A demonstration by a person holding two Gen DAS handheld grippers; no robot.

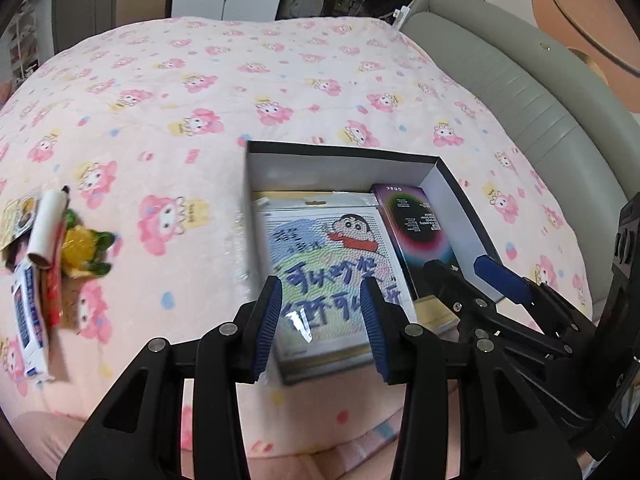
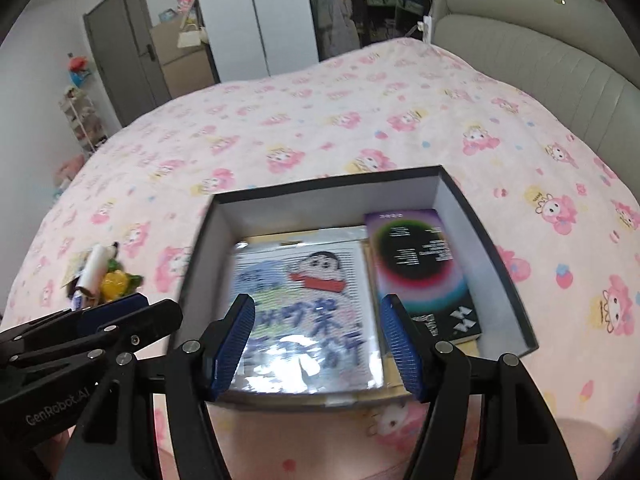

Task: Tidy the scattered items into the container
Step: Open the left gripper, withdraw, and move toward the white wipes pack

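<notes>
A black box (image 2: 496, 240) with white inner walls sat open on the pink bedspread (image 1: 280, 80). Inside lay a cartoon pack (image 2: 308, 304) flat on the left and a purple carton (image 2: 416, 264) along the right wall. Well to the left of the box, a small heap stayed on the bedspread: a white tube (image 1: 48, 232), a yellow toy (image 1: 82, 250) and a blue-and-white packet (image 1: 30, 320). The left gripper (image 1: 322, 320) hovered over the box's near edge, jaws apart and empty. The right gripper (image 2: 318, 348) hung likewise, jaws wide and holding nothing.
</notes>
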